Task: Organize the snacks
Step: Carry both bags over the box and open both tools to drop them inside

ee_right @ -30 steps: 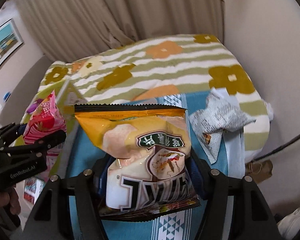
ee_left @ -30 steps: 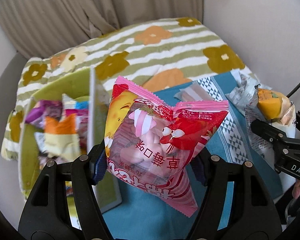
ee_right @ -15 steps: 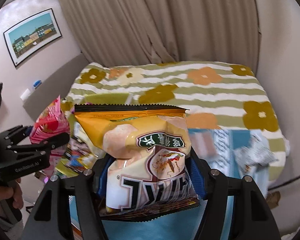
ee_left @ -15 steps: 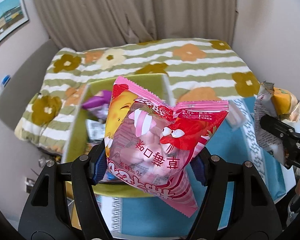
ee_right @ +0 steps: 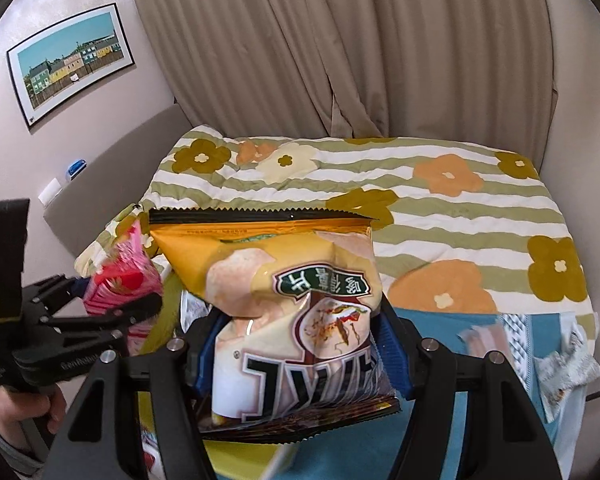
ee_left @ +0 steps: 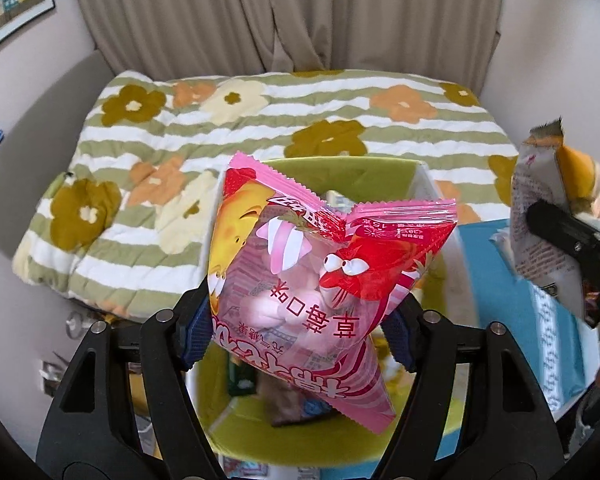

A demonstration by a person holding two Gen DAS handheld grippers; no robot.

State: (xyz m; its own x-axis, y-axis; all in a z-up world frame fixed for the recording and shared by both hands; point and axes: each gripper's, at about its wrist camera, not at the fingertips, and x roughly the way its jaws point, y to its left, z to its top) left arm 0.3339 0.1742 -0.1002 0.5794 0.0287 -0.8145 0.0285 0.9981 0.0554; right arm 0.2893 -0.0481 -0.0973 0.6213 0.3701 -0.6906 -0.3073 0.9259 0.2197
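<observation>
My left gripper (ee_left: 300,332) is shut on a pink marshmallow bag (ee_left: 320,280) and holds it right above a green storage box (ee_left: 352,176) that holds several snack packs. My right gripper (ee_right: 300,340) is shut on a yellow chip bag (ee_right: 292,300), held above the blue cloth (ee_right: 480,332). In the left wrist view the right gripper (ee_left: 572,236) and its chip bag (ee_left: 548,200) show at the right edge. In the right wrist view the left gripper (ee_right: 112,304) with the pink bag (ee_right: 120,280) shows at the left.
A flowered green-striped quilt (ee_left: 260,120) covers the bed behind the box. Beige curtains (ee_right: 340,40) hang at the back. A grey-white snack pack (ee_right: 568,368) and another small pack (ee_right: 480,340) lie on the blue cloth at right. A framed picture (ee_right: 68,60) hangs on the left wall.
Both grippers have moved left with their bags. The pink bag now hangs over the middle of the green box. The loose packs on the blue cloth have slid to the right of view.
</observation>
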